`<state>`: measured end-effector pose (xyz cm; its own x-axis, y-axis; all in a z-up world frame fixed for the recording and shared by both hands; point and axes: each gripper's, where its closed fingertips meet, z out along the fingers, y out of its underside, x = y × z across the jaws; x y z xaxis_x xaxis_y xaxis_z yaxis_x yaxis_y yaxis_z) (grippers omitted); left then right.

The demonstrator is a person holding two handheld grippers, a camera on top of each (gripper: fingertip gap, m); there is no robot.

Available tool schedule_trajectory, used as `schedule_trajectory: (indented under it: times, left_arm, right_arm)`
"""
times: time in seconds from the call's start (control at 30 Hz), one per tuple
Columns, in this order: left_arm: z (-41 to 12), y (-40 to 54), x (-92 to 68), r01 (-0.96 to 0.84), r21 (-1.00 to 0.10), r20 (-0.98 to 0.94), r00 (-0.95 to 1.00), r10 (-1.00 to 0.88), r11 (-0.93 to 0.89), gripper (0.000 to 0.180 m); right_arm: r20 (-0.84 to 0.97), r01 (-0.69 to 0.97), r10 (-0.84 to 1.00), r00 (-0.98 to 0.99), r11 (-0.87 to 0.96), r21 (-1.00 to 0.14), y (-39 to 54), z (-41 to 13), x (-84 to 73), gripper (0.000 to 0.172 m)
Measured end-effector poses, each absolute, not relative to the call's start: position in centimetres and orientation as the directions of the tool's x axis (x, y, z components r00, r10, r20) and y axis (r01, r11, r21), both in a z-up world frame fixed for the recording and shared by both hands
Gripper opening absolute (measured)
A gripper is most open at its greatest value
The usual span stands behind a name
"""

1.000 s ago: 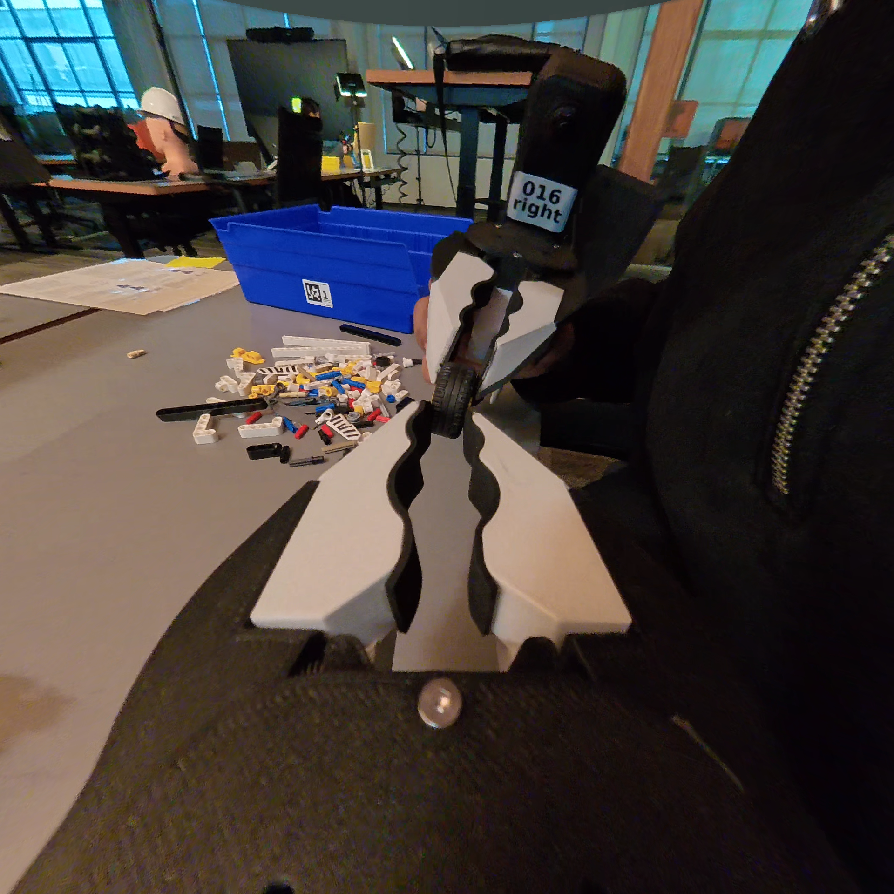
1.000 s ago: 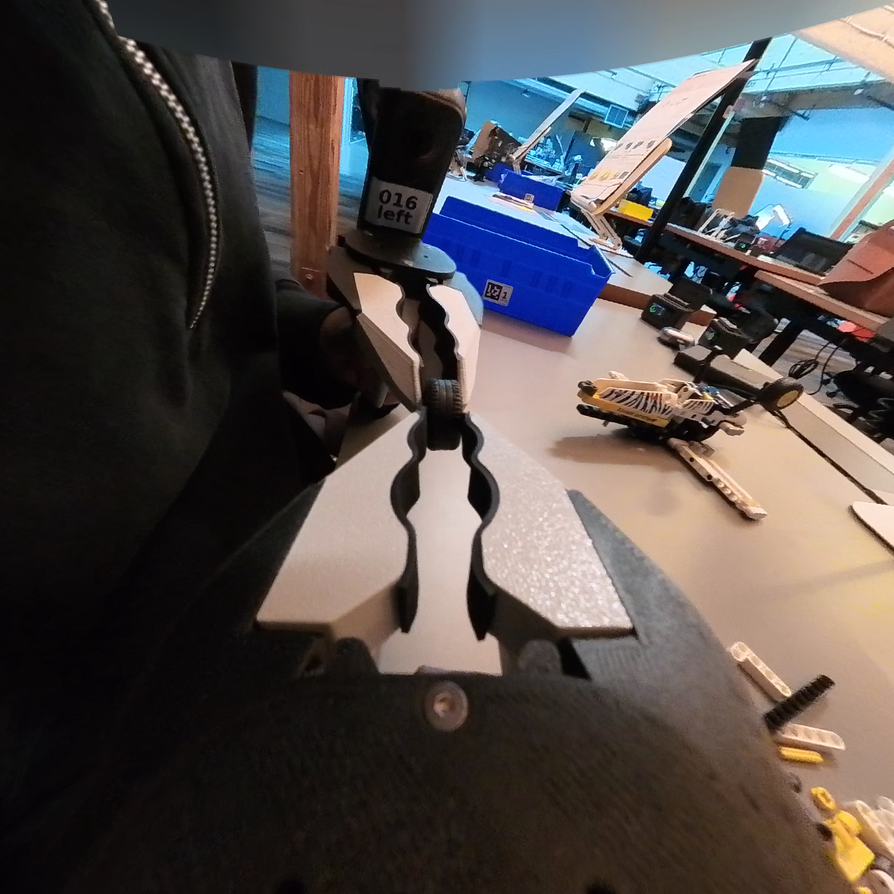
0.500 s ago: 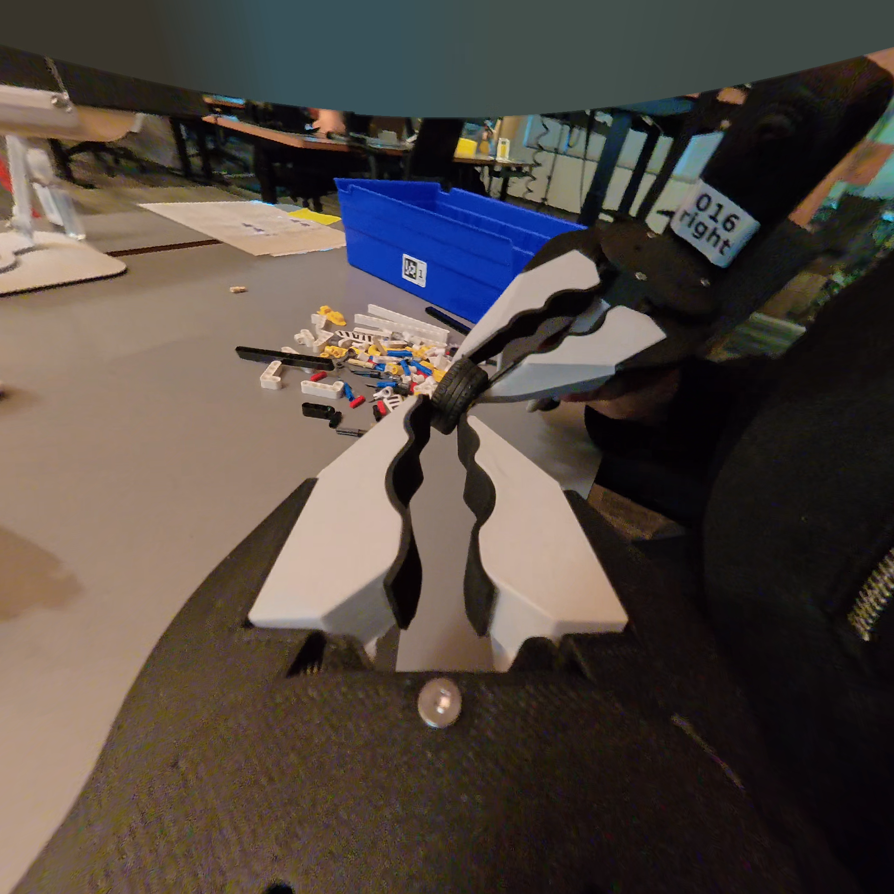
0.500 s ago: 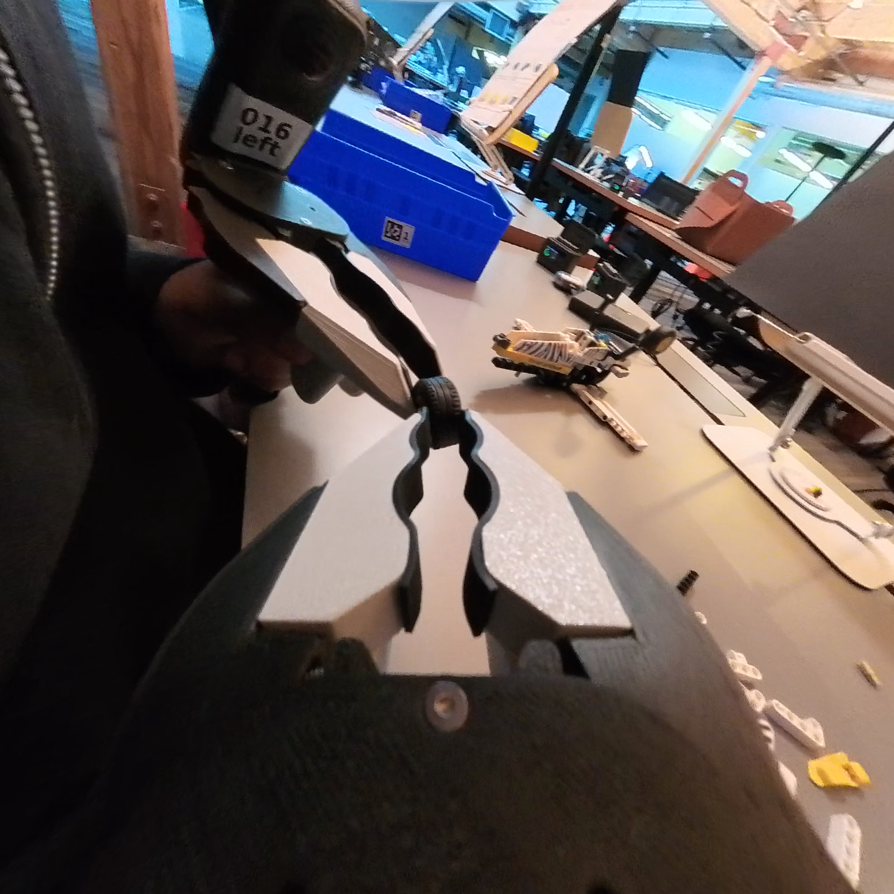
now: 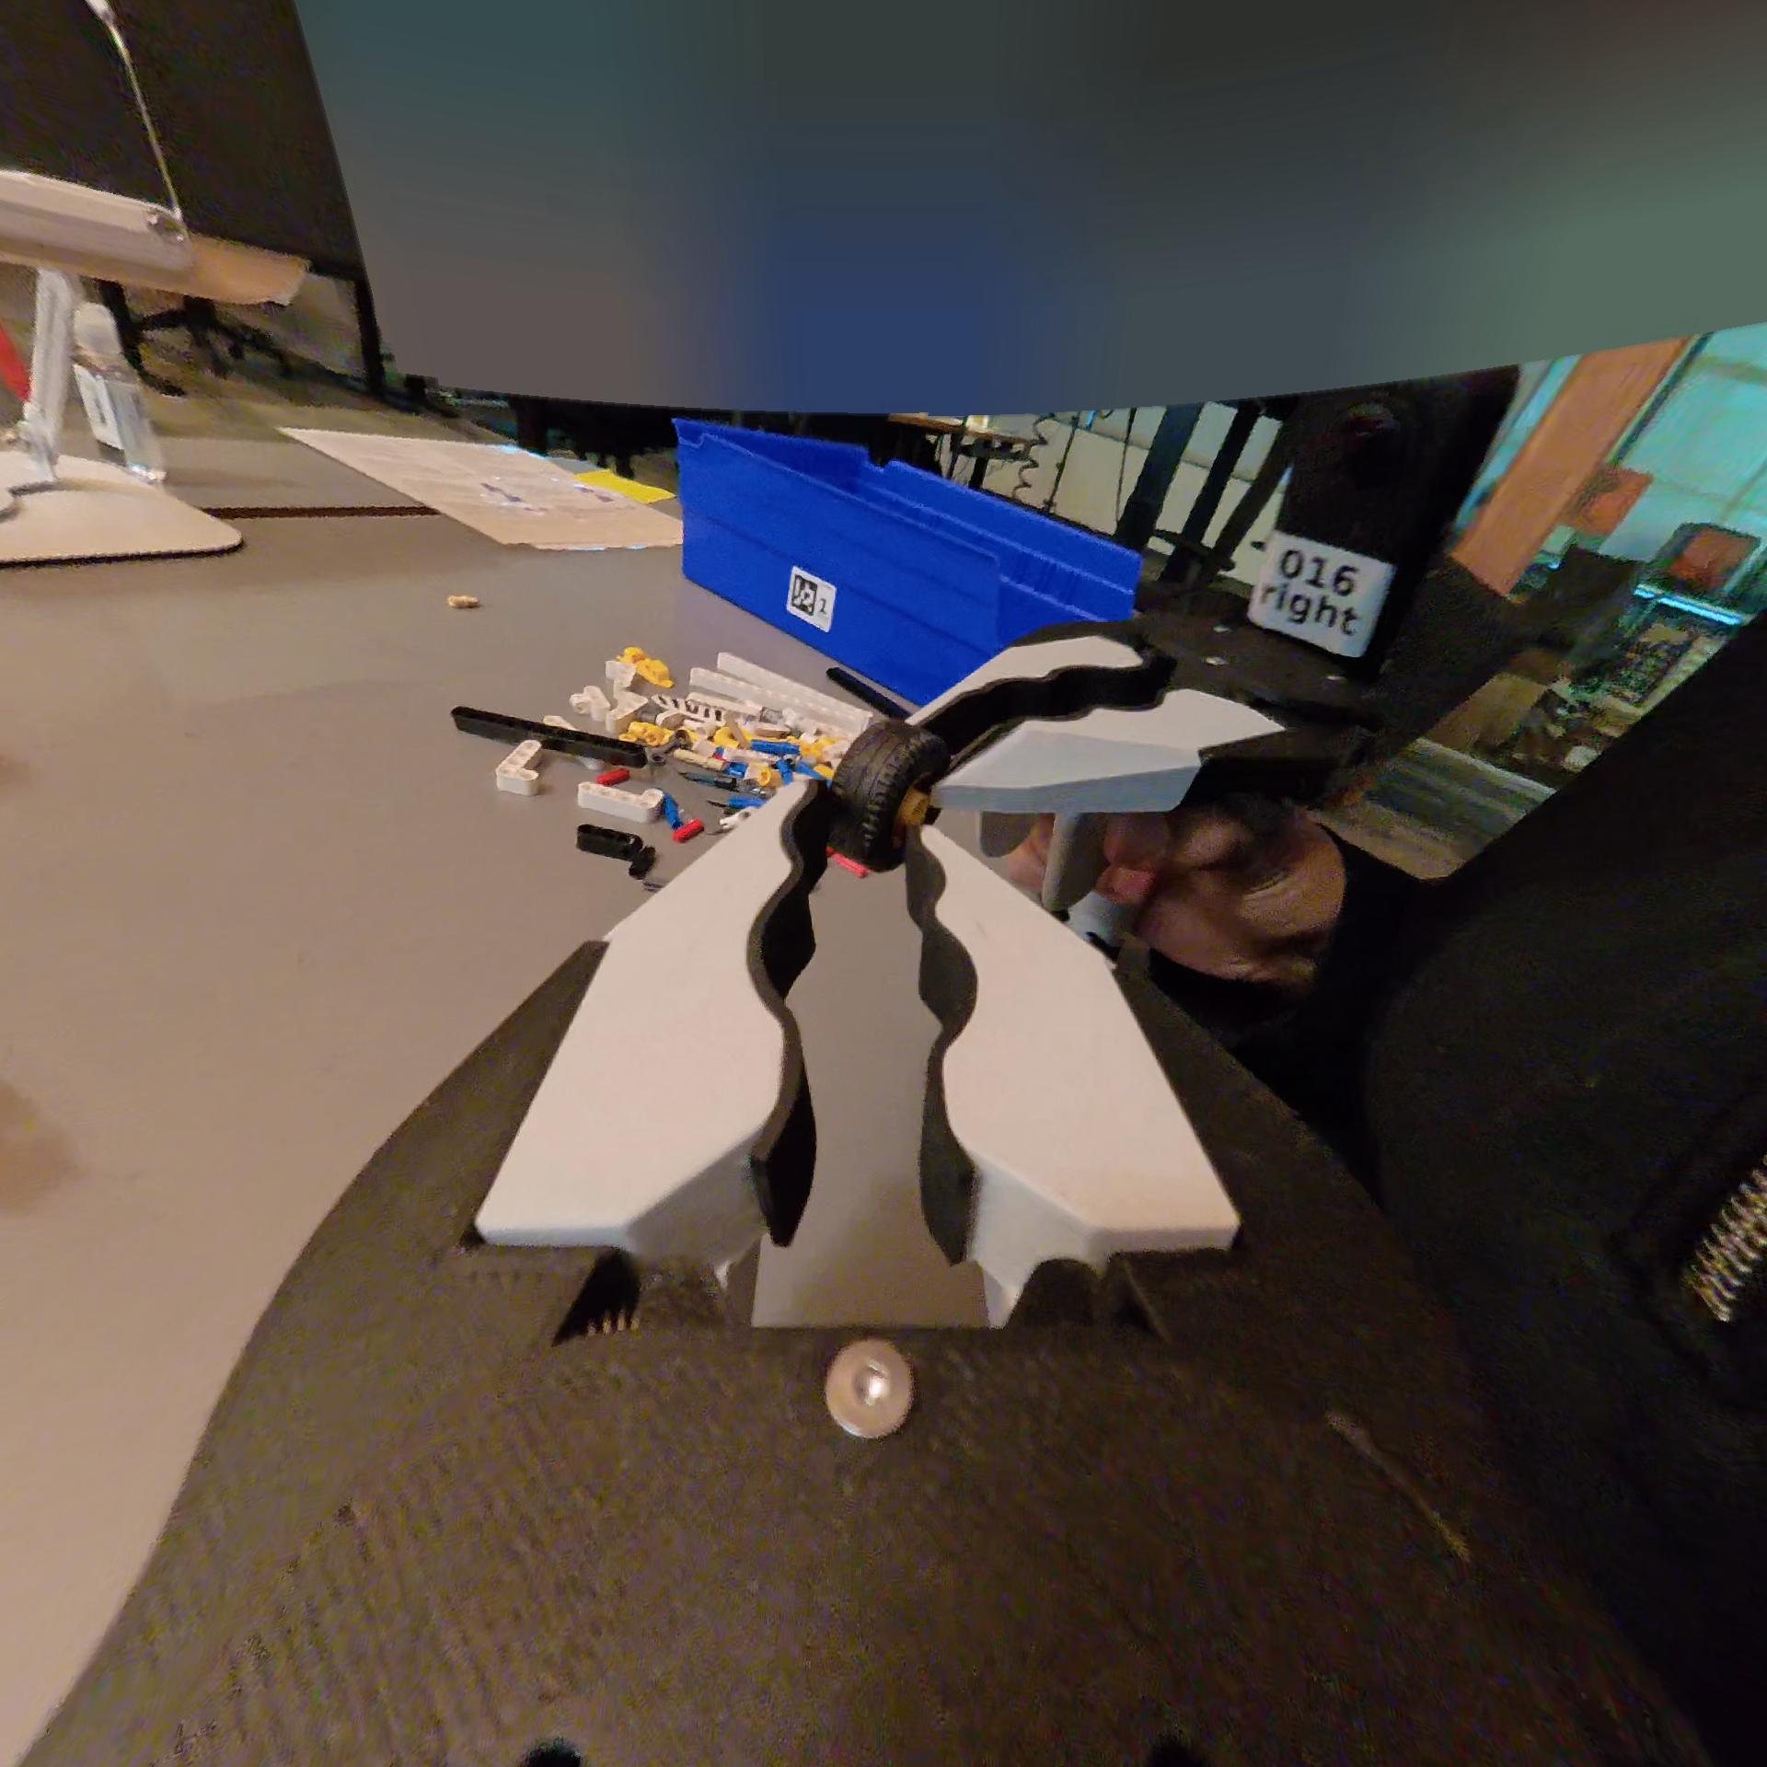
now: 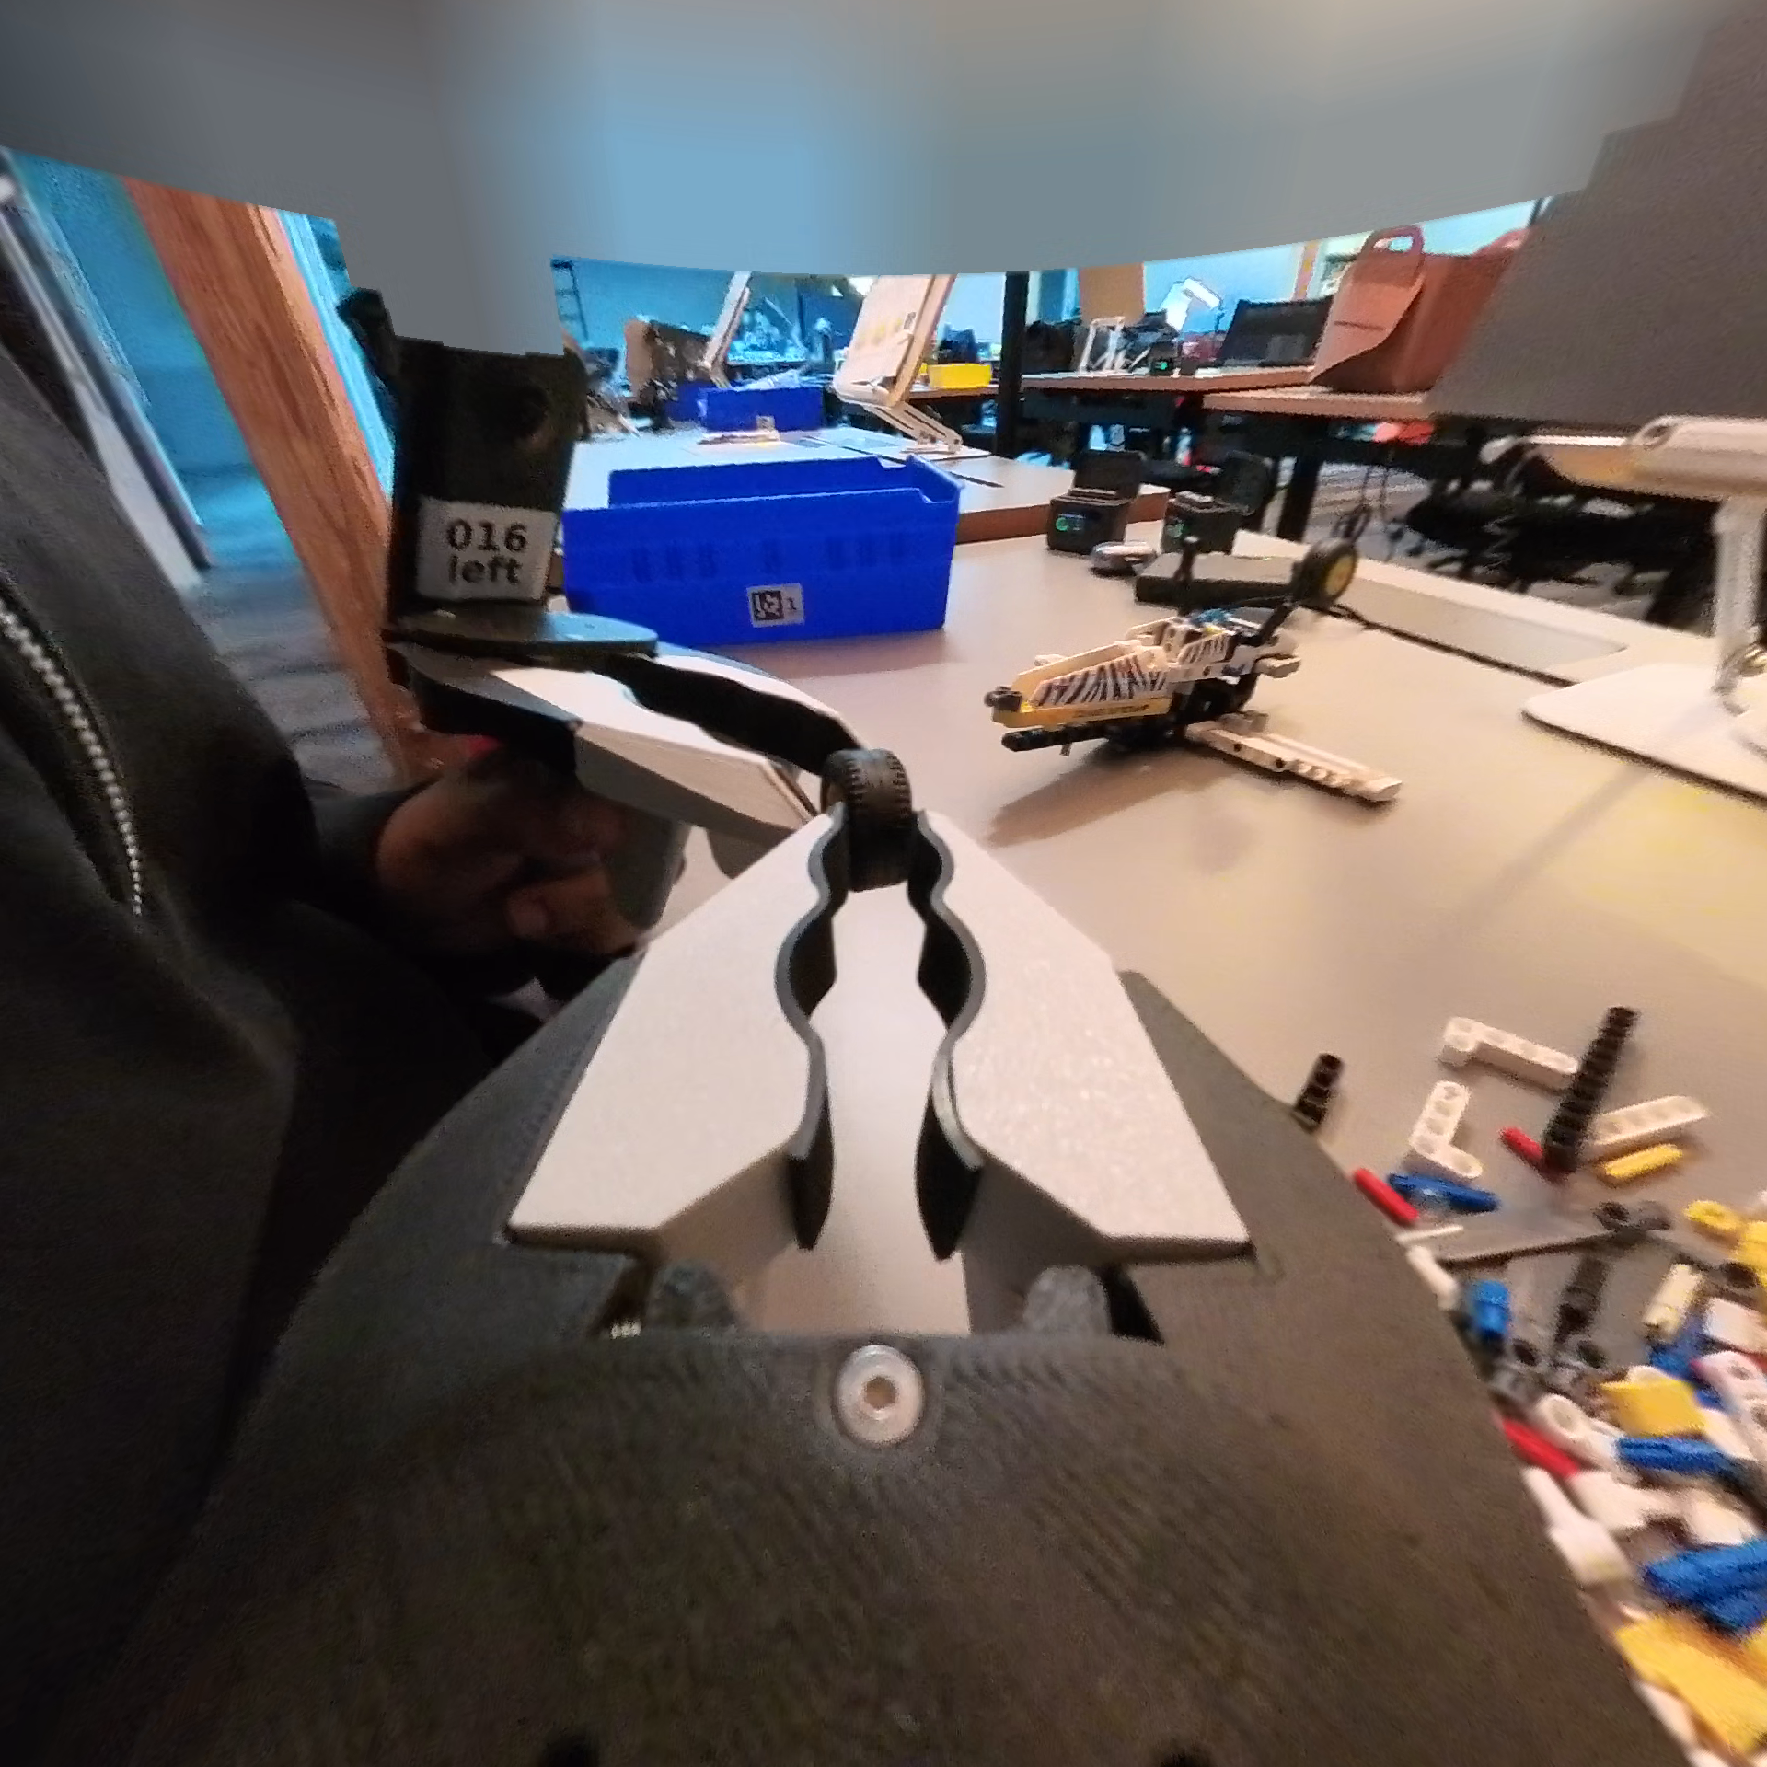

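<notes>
As both claws tilt over, the wheel (image 5: 875, 798) stays pinched where their tips meet, up in the air above the desk (image 5: 239, 813), near the person's jacket.

Right claw (image 6: 865, 841): closed on the black tyre. In its own view the tread sits snug between both tips, pads pressing each side. A sec ago it stood nearly upright in the left view; now it lies almost level, coming in from the right, w/ a hand (image 5: 1224, 889) under it.

Left claw (image 5: 861, 832): tips stand a bit wider apart than half a sec ago. Its left pad touches the tyre; the other tip sits just below the yellow hub. Can't tell if it's clamping or only resting there.

Wheel itself hasn't left the tips, only turned w/ them, so the hub side now shows in the left view.

Around: loose parts pile (image 5: 688, 746) on the desk just beyond the tips, blue bin (image 5: 908, 593) behind it. Striped model (image 6: 1147, 679) sits well apart, further along the desk.
</notes>
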<state>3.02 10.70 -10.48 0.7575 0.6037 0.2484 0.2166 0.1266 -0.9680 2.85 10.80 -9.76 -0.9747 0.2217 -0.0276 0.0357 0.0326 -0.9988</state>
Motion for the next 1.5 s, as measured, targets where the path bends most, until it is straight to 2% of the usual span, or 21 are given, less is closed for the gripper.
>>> schedule_trajectory:
  times: [0.13,0.17,0.23,0.37,0.5,0.7,0.87,1.17,1.3,1.5]
  left_arm:
    - [-9.9,10.4,2.9,0.264,-0.937,0.348,0.773,0.53,0.23,0.017]
    - [-9.6,10.3,2.9,0.291,-0.917,0.394,0.776,0.493,0.273,0.023]
    - [-9.4,10.3,3.2,0.373,-0.858,0.497,0.777,0.388,0.352,0.022]
    - [-8.7,10.2,3.5,0.465,-0.762,0.604,0.761,0.236,0.451,0.024]
    - [-9.0,10.0,3.1,0.476,-0.755,0.618,0.746,0.248,0.45,0.01]
    - [-9.6,9.9,3.0,0.459,-0.796,0.586,0.746,0.315,0.394,0.009]
    - [-10.7,9.5,2.6,0.441,-0.816,0.574,0.697,0.43,0.374,0.008]
    - [-11.8,9.1,2.0,0.445,-0.824,0.567,0.634,0.526,0.351,0.008]
    - [-12.1,8.9,1.9,0.344,-0.908,0.413,0.634,0.654,0.24,0.007]
    - [-11.8,8.6,2.4,0.311,-0.921,0.388,0.649,0.654,0.237,0.002]
  right_arm:
    - [-0.215,0.207,0.16,-0.963,-0.07,-0.976,11.0,-9.2,2.7,0.01]
    - [-0.28,0.268,0.13,-0.951,-0.107,-0.958,11.1,-9.0,2.6,0.009]
    - [-0.383,0.368,0.08,-0.92,-0.161,-0.916,11.3,-8.7,2.4,0.01]
    - [-0.432,0.421,0.058,-0.9,-0.14,-0.896,11.1,-9.1,2.5,0.01]
    - [-0.451,0.443,0.055,-0.891,-0.111,-0.89,10.5,-9.5,2.9,0.01]
    - [-0.491,0.484,0.071,-0.869,-0.094,-0.87,10.4,-10.0,2.7,0.01]
    - [-0.372,0.381,0.202,-0.906,0.005,-0.925,9.9,-11.1,2.2,0.01]
    - [-0.276,0.321,0.336,-0.901,0.086,-0.943,9.5,-12.3,1.4,0.009]
    - [-0.11,0.187,0.408,-0.906,0.156,-0.97,9.3,-12.4,1.4,0.009]
    - [0.153,-0.014,0.422,-0.894,0.315,-0.949,9.0,-12.7,1.9,0.01]
